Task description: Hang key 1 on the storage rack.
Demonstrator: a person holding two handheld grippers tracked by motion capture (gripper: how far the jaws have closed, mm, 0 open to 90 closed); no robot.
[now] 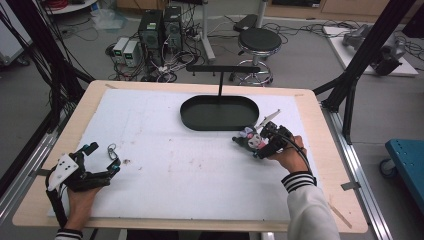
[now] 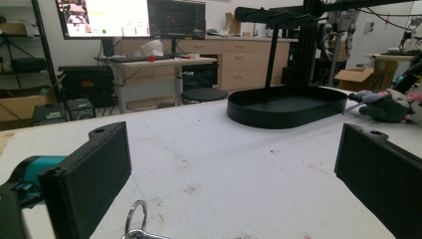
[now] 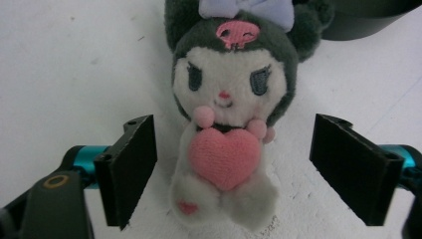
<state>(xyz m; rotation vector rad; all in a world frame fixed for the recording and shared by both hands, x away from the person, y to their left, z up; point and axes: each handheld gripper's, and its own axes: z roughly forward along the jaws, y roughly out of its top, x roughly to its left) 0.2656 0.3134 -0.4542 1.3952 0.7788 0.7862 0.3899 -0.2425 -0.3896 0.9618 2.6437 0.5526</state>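
- Right hand-held gripper (image 3: 231, 167): jaws wide apart, gripping nothing; the plush (image 3: 230, 109) lies on the white surface (image 3: 74, 64) between them, touching neither.
- Black tray (image 1: 219, 113) sits just beyond the plush.
- Left hand-held gripper (image 2: 234, 169): jaws spread wide, empty; a key ring (image 2: 135, 219) lies between them, beside its left jaw.

Plush (image 3: 226, 114): dark grey hood, white face, pink heart, lilac bow. Black tray (image 1: 219, 112). White mat (image 1: 170, 165) on a pale wood desk (image 1: 327, 165). Black jaws, teal fittings.
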